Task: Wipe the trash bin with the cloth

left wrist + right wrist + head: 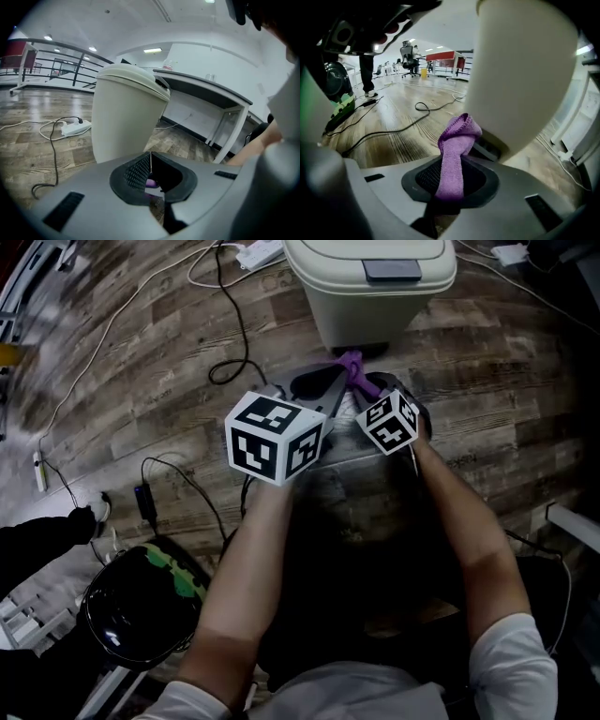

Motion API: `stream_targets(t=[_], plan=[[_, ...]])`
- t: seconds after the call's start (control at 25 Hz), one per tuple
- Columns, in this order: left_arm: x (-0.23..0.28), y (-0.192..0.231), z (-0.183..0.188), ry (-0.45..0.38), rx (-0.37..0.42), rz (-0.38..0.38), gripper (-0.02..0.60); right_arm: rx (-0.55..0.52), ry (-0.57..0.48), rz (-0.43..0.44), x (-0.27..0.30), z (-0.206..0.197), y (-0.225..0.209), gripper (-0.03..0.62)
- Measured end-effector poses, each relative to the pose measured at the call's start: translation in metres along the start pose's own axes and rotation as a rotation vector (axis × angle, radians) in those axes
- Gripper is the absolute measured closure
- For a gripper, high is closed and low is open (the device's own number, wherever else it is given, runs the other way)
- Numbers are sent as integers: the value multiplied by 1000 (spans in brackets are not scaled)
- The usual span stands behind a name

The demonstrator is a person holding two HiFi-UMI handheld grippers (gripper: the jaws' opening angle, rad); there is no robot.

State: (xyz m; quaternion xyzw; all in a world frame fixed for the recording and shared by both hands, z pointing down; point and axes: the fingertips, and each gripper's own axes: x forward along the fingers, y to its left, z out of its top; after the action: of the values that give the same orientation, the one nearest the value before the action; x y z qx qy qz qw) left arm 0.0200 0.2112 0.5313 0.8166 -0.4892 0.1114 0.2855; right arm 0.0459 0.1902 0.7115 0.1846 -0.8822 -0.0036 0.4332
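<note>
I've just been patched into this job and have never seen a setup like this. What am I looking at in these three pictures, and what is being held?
There is no robot arm here. A person holds a hand tool with two jaws in each hand. The head view comes from a camera on the person's head and looks down at both tools. The black-and-white marker cubes are part of them. The other two pictures come from a camera riding on each tool, looking along its jaws. The right gripper is shut on the purple cloth, which sticks up close to the cream trash bin. The left gripper has its jaws together. A speck of purple shows low between them, but I cannot tell whether it is pinched. The bin stands on a wood floor, with a white power strip nearby.
</note>
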Motion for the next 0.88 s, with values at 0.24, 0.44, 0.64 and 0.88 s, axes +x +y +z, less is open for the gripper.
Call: stream_targets(t=[0.24, 0.44, 0.64, 0.88], plan=[[10, -10, -3, 20, 5, -23, 572, 136, 78, -136, -13, -55, -72, 502], [10, -10, -4, 25, 1, -12, 572, 249, 115, -252, -19, -79, -126, 502], [8, -12, 0, 21, -7, -5, 572, 369, 160, -373, -19, -94, -158, 502], [-1, -14, -3, 34, 1, 14, 572, 313, 146, -291, 21, -65, -126, 502]])
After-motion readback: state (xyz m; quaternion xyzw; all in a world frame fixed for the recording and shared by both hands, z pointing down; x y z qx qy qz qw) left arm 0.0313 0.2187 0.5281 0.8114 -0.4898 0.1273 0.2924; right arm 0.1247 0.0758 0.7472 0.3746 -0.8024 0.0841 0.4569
